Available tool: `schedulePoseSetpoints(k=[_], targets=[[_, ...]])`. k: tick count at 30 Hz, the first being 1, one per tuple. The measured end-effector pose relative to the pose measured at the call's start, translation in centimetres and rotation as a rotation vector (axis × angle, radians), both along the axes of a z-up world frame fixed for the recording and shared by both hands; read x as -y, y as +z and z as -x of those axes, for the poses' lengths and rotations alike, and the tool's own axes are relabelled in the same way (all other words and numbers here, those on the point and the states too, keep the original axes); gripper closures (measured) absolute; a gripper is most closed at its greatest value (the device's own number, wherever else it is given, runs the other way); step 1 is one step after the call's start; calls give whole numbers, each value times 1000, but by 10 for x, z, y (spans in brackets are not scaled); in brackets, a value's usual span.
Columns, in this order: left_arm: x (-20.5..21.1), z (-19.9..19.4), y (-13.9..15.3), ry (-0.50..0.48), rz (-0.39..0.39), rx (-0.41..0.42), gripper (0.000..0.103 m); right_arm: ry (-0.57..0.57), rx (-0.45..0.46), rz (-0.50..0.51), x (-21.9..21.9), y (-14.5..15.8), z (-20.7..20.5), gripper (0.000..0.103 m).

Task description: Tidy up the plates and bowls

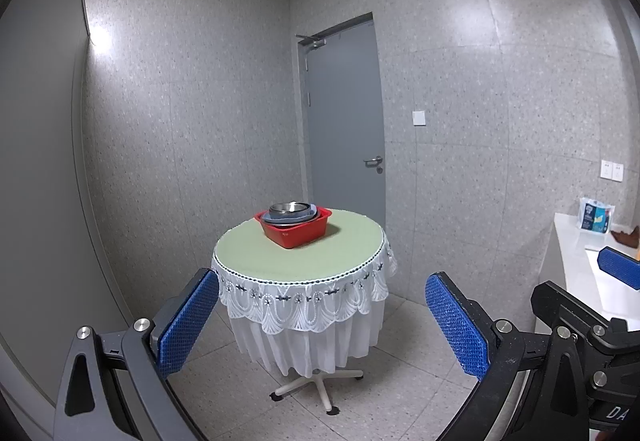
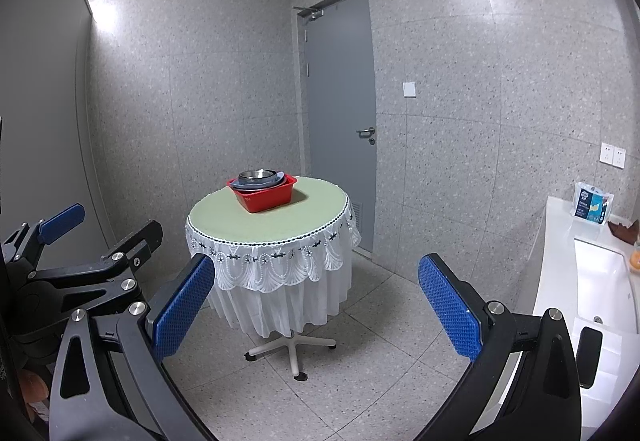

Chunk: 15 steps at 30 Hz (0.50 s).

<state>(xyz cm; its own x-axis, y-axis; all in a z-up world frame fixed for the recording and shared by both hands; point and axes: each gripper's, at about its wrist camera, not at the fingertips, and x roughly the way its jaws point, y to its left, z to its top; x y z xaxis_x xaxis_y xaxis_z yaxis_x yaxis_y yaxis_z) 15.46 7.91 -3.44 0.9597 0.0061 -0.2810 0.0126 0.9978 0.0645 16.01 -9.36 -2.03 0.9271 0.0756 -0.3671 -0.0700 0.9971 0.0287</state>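
A red plastic basin (image 1: 296,231) (image 2: 266,195) stands on a round table (image 1: 344,245) (image 2: 312,209) with a green top and white lace skirt. Inside it lie a blue-grey plate (image 1: 280,217) (image 2: 256,183) and a steel bowl (image 1: 290,207) (image 2: 258,174) stacked on top. My left gripper (image 1: 322,317) is open and empty, well short of the table. My right gripper (image 2: 316,299) is open and empty, also short of the table. The left gripper shows at the left edge of the right wrist view (image 2: 80,233).
A grey closed door (image 1: 344,129) (image 2: 340,113) is behind the table. A white counter (image 1: 580,261) with a sink (image 2: 604,281) runs along the right wall, with a tissue pack (image 1: 596,215) (image 2: 592,205) on it. The table stands on a white star base (image 2: 294,349).
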Motion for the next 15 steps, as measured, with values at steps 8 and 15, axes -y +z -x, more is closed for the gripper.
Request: schedulePoseSetpoints(k=[8,15], targets=[[-1,2,-2,-1,-2,0,1,0,-5,-3,2,0,0,0],[-2,1,-2,-3,-3,0,1,0,-6,-2,2,0,-1,0]])
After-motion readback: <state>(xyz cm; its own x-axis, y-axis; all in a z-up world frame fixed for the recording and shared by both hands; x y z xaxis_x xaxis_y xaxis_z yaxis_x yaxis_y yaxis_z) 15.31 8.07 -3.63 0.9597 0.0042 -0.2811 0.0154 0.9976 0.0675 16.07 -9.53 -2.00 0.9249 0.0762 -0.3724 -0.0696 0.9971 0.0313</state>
